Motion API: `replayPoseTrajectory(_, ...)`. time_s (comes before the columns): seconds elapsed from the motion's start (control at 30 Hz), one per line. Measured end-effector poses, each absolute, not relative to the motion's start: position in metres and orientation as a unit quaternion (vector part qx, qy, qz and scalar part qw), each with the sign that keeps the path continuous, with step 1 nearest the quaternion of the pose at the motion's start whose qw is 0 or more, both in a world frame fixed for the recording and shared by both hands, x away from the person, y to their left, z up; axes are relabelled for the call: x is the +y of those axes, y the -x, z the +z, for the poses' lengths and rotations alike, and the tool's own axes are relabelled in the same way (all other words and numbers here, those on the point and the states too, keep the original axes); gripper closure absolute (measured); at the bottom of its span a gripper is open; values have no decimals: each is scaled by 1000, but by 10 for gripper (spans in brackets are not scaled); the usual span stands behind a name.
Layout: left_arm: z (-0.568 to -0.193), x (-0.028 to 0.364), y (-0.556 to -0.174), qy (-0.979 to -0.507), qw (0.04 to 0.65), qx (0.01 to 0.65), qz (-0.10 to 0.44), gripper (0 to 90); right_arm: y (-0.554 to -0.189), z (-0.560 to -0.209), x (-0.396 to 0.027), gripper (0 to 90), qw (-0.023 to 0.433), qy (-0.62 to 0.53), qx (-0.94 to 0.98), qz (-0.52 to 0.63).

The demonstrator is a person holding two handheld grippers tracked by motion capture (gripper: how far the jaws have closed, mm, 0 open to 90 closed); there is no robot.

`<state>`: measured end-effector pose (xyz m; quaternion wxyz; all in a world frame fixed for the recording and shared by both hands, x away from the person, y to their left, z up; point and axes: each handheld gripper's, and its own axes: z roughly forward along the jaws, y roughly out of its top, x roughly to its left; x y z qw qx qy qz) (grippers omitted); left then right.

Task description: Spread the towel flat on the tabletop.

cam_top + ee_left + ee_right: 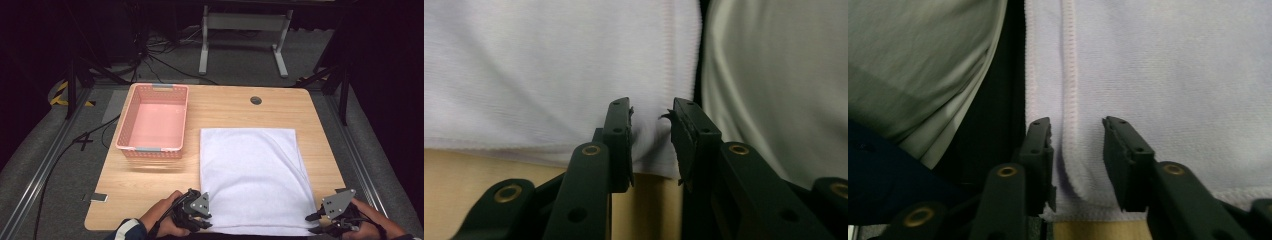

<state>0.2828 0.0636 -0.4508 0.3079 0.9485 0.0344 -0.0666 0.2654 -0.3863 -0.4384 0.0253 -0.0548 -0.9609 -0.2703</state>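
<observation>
Each black tool [196,212] carries brass-ringed screw holes and a grey three-cornered plate [200,202].

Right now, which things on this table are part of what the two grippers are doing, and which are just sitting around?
In the job:
white terry towel, spread flat on the table
left gripper, jaws open at the towel's near left corner
right gripper, jaws open at its near right corner

Lying about:
pink plastic basket, empty, apart from the towel
light wooden table

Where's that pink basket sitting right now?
In the high view, the pink basket sits on the far left part of the wooden table, just left of the white towel and apart from it.
</observation>
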Motion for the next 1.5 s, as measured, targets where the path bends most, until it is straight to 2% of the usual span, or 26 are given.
replayPoseTrajectory(0.13,-444,66,-285,-941,331,57,-39,631,-261,-435,-386,589,21,41,-961,-271)
replayPoseTrajectory(0.2,-440,62,-294,-934,344,94,-4,501,-267,-427,-389,584,-12,57,-955,-291)
replayPoseTrajectory(0.23,-439,59,-299,-932,346,104,8,458,-273,-420,-390,562,-46,77,-949,-303)
replayPoseTrajectory(0.33,-439,49,-322,-923,361,129,31,463,-303,-406,-391,602,-127,165,-922,-328)
replayPoseTrajectory(0.37,-440,45,-327,-924,360,124,36,481,-315,-403,-392,658,-155,200,-907,-337)
replayPoseTrajectory(0.47,-447,35,-345,-929,347,126,33,486,-351,-406,-394,688,-191,256,-892,-320)
replayPoseTrajectory(0.53,-451,32,-350,-931,342,125,25,505,-364,-410,-395,686,-190,289,-882,-321)
replayPoseTrajectory(0.57,-454,31,-352,-932,341,122,22,505,-383,-420,-394,665,-174,318,-876,-318)
replayPoseTrajectory(0.6,-456,30,-352,-932,342,118,22,500,-391,-426,-393,643,-189,330,-876,-297)
replayPoseTrajectory(0.63,-456,30,-350,-934,338,119,17,515,-405,-438,-392,633,-183,358,-873,-276)
replayPoseTrajectory(0.97,-457,56,-328,-938,326,117,16,553,-401,-439,-401,605,-203,401,-860,-241)
replayPoseTrajectory(1.03,-456,59,-327,-934,334,124,11,533,-399,-439,-402,592,-198,399,-862,-244)
replayPoseTrajectory(1.1,-453,55,-332,-927,348,134,40,516,-400,-434,-404,583,-201,403,-858,-248)
replayPoseTrajectory(1.2,-448,43,-352,-906,364,197,90,382,-407,-426,-404,577,-234,410,-841,-263)
replayPoseTrajectory(1.23,-448,39,-361,-898,369,219,100,354,-412,-424,-403,577,-231,410,-838,-277)
replayPoseTrajectory(1.3,-448,31,-376,-890,372,246,98,315,-421,-423,-401,574,-240,411,-828,-295)
replayPoseTrajectory(1.33,-449,27,-383,-890,364,254,105,313,-428,-424,-399,583,-249,411,-822,-306)
replayPoseTrajectory(1.37,-450,24,-389,-891,358,254,117,314,-436,-426,-398,593,-239,415,-821,-312)
replayPoseTrajectory(1.43,-455,22,-401,-885,367,264,109,325,-449,-434,-396,588,-254,414,-819,-304)
replayPoseTrajectory(1.5,-461,19,-409,-891,357,263,97,328,-459,-440,-395,570,-234,429,-818,-304)
